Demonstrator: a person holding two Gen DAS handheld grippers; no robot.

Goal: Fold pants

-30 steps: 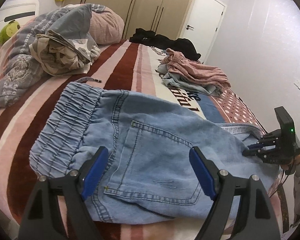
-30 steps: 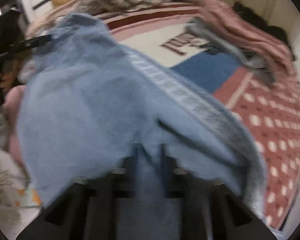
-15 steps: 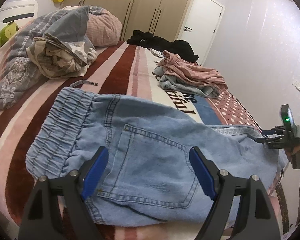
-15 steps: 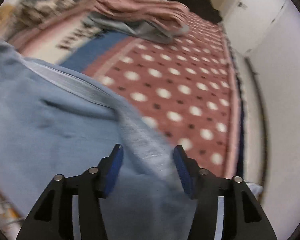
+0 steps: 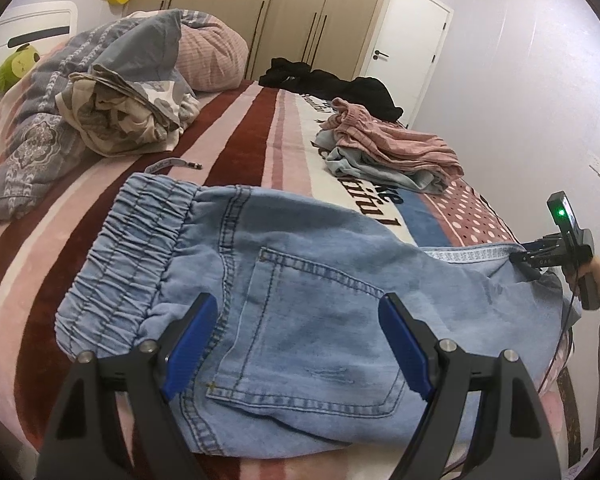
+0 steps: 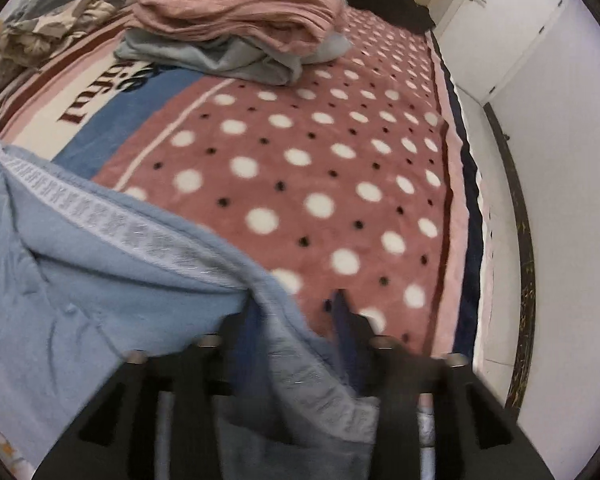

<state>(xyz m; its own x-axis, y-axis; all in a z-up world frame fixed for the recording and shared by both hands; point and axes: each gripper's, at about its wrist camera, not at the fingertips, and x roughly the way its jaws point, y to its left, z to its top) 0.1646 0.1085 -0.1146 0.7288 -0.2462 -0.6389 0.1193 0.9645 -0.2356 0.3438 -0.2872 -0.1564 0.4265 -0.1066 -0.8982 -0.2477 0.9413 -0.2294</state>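
Observation:
Light blue jeans (image 5: 284, 280) lie across the bed, elastic waistband at the left, back pocket facing up, legs running to the right edge. My left gripper (image 5: 296, 344) is open and empty, hovering just above the seat of the jeans. My right gripper (image 6: 296, 320) shows in the left wrist view (image 5: 518, 254) at the far right, at the white-trimmed edge of the jeans (image 6: 112, 224). In the right wrist view its jaws stand partly open with that edge of fabric lying between them, blurred.
A pile of pink and grey clothes (image 5: 392, 152) (image 6: 240, 28) lies on the bed behind the jeans. A bundled quilt and pillow (image 5: 112, 92) sit at the far left. Black clothes (image 5: 332, 84) lie by the wardrobe. The bed's right edge (image 6: 468, 184) meets a white wall.
The right gripper let the jeans leg down, opened, and swung to the right edge of the fabric, now around its trimmed edge. The left gripper stayed open and barely moved.

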